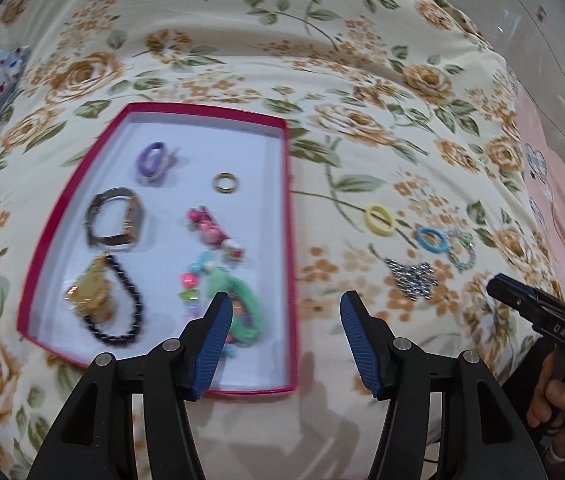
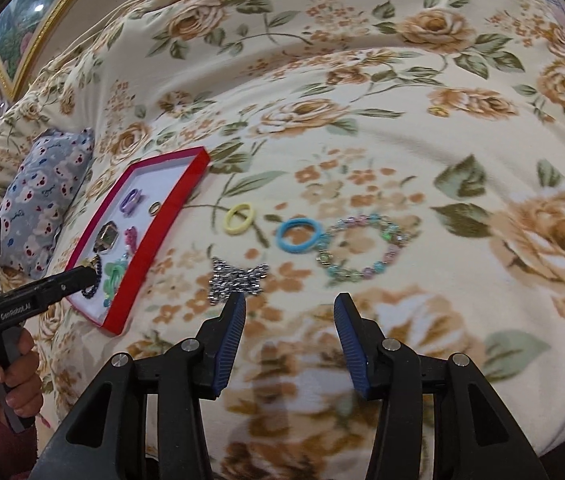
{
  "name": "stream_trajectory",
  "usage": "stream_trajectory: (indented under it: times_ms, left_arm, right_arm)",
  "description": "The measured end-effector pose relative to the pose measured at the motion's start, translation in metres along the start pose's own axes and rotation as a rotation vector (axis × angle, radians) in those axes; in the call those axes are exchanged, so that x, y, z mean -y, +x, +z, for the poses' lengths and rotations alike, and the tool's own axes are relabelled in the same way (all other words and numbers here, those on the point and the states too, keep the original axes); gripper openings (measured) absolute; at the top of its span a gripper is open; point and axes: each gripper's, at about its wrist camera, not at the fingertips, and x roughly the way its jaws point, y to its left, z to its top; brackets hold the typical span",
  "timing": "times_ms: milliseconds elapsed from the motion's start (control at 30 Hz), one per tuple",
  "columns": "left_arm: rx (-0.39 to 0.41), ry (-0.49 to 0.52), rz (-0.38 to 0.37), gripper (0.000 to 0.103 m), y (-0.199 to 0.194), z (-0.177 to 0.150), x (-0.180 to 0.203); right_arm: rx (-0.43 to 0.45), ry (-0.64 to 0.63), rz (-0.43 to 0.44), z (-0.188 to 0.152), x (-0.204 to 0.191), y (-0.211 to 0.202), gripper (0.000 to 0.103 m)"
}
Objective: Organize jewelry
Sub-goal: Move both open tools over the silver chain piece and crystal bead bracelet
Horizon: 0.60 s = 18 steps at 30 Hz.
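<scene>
Floral bedspread (image 2: 382,80), soft woven cloth, cream with tan roses and green leaves, fills both views. Small pillow (image 2: 42,200), blue-grey with bear print, lies at 9 o'clock in the right wrist view; a gold-framed picture (image 2: 22,20) sits at 10 o'clock.

Red box (image 1: 290,240), shallow rectangular cardboard with a white floor, sits left of centre in the left wrist view. Inside it: watch (image 1: 116,220) with a dark band at 9 o'clock, black bead bracelet (image 1: 126,308) looped round an amber piece (image 1: 90,292) at 7 o'clock, green hair tie (image 1: 246,312) at 6 o'clock next to coloured beads (image 1: 188,280), pink clip (image 1: 210,224) mid-box, purple hair tie (image 1: 154,160) at 11 o'clock, gold ring (image 1: 224,182) at 1 o'clock.

Still out on the bedspread, right of the box: pastel bead bracelet (image 2: 362,246), a round loop touching the blue hair tie (image 2: 298,235); yellow hair tie (image 2: 238,218) just beside, apart; silver glitter bow (image 2: 238,280), flat and sparkly, at 6 o'clock of those.

Left gripper (image 1: 286,312): black arms, ribbed blue pads, jaws roughly half apart, nothing between them, over the box's right wall. Right gripper (image 2: 289,314): same build, jaws roughly half apart, empty, left pad near the bow. A hand (image 2: 6,376) holds the left gripper's handle; another hand (image 1: 554,400) holds the right one.
</scene>
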Motion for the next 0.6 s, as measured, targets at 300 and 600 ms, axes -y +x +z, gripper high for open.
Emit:
stream_trajectory:
  times_ms: [300,600]
  left_arm:
    - [-0.041,0.079,-0.034,0.06,0.023,0.007,0.037]
    - [-0.088,0.138,-0.057,0.06,0.055,0.012,0.065]
  right_arm:
    - [0.005,0.001,-0.037,0.004,0.018,0.002,0.056]
    - [-0.007,0.025,-0.059,0.007,0.038,0.01,0.056]
